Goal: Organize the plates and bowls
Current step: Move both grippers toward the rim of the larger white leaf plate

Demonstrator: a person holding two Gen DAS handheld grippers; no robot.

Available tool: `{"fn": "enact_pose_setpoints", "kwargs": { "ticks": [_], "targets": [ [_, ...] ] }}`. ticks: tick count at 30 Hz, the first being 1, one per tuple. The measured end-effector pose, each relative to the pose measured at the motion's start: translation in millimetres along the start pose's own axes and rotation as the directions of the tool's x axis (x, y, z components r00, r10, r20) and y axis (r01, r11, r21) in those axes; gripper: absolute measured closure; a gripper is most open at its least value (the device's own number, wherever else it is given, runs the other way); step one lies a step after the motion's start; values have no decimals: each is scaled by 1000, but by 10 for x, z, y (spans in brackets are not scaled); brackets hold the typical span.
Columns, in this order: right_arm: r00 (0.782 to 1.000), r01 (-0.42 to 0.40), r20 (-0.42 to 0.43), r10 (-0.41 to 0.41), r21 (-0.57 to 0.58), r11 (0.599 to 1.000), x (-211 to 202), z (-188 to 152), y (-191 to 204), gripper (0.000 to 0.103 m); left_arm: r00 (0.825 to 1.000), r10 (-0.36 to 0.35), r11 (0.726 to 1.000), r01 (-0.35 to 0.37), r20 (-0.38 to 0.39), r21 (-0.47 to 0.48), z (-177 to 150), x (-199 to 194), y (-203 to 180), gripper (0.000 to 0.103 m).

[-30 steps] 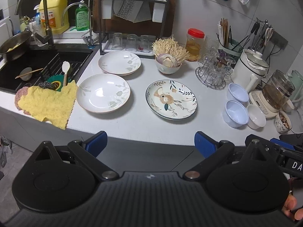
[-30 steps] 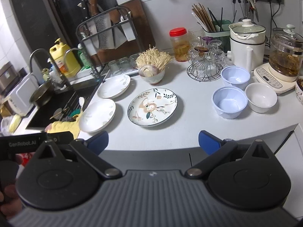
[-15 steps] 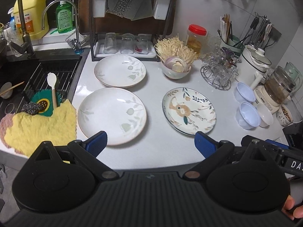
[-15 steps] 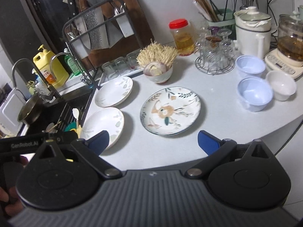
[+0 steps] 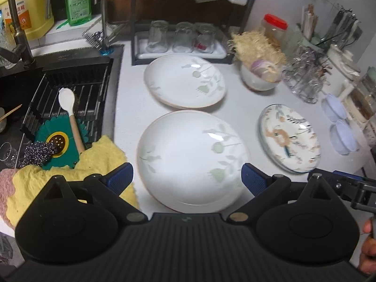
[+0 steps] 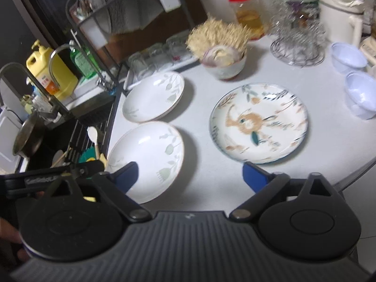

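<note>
Two white leaf-print plates lie on the white counter, the near plate (image 5: 192, 159) (image 6: 150, 157) and the far plate (image 5: 185, 81) (image 6: 154, 96). To their right lies a floral patterned plate (image 5: 290, 138) (image 6: 258, 122). Two pale blue bowls (image 5: 345, 138) (image 6: 360, 94) stand at the far right. My left gripper (image 5: 186, 178) hovers open over the near white plate's front half, without touching it. My right gripper (image 6: 191, 176) is open with its jaws closing. Between them is bare counter in front of the patterned plate, and its left finger overlaps the near white plate's rim.
A black sink (image 5: 70, 89) with a spoon and a sponge lies to the left, and a yellow cloth (image 5: 101, 162) hangs over its edge. Behind the plates are a dish rack with glasses (image 5: 181, 37), a bowl of mushrooms (image 6: 223, 63), a wire glass stand (image 6: 298, 44) and a kettle (image 6: 340, 14).
Both grippers have come forward and down toward the counter, so the plates look larger. The left one now sits over the near white plate. The right fingers stand slightly closer together.
</note>
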State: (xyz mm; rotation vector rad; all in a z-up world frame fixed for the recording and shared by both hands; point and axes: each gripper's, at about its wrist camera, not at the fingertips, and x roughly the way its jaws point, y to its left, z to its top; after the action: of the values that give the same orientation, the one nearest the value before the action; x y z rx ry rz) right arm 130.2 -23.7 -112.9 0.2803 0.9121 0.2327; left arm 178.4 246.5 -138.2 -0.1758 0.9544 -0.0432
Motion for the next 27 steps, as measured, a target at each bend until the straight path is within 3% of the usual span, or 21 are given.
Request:
{"fn": "enact_pose_setpoints", "kwargs": {
  "ticks": [2,12,18,23,27],
  "targets": [
    [1000,-12,-23,12,0,1000,140,-4,79,27,1000,-1,1000,1,-13,1,10,144,122,3],
    [995,-56,-87,57,9,998,729,-48,329,28,998,-52,999,51,-28,-17,83,604,479,4],
    [996,-10,-88,17,76,997,952,-65,252,29,997,-56,998,56,-53,2,175,858,548,4],
    [996,71,-66,-67,61,996,1128,-81,191,46,987,-136,991,136,-87,-2,226,1054,554,14],
    [997,58,-64,-52,82,995,1235,-100,170,55,988,-126,991,129,-93,35,223,1144,539,24]
  ]
}}
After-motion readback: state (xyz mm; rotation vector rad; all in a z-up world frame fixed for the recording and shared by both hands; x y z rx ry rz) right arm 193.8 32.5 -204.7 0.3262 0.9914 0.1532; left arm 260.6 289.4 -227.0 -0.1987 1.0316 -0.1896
